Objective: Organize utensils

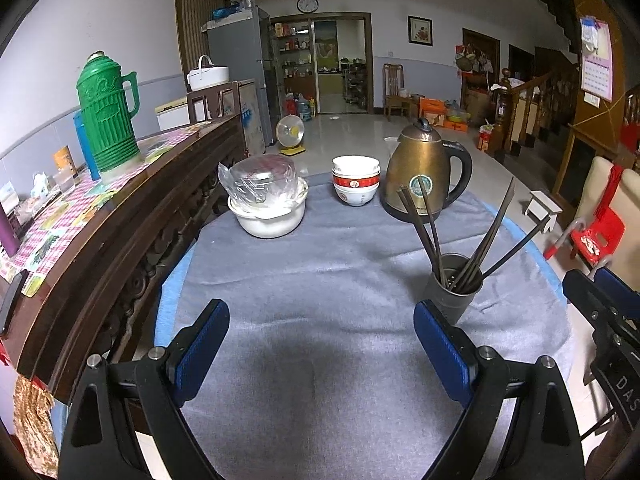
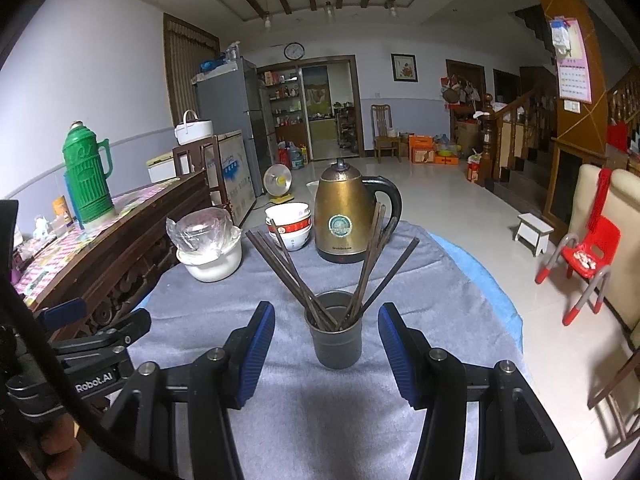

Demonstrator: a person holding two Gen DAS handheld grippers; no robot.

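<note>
Surface cloth (image 2: 400,280): grey, matt, napped. Cup (image 2: 338,344): dull dark metal. Chopsticks (image 2: 296,276): dark matt wood. Kettle (image 2: 344,216): brushed brass-tone metal, black plastic handle. Bowls (image 2: 290,228): glossy ceramic. Thermos (image 2: 86,176): ribbed green plastic.

Chopsticks (image 1: 460,236) upright in grey cup (image 1: 452,292)

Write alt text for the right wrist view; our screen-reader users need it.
A grey cup of dark chopsticks stands on a grey cloth, just ahead of the open right gripper. Behind it are a brass kettle, stacked bowls and a white pot.
</note>
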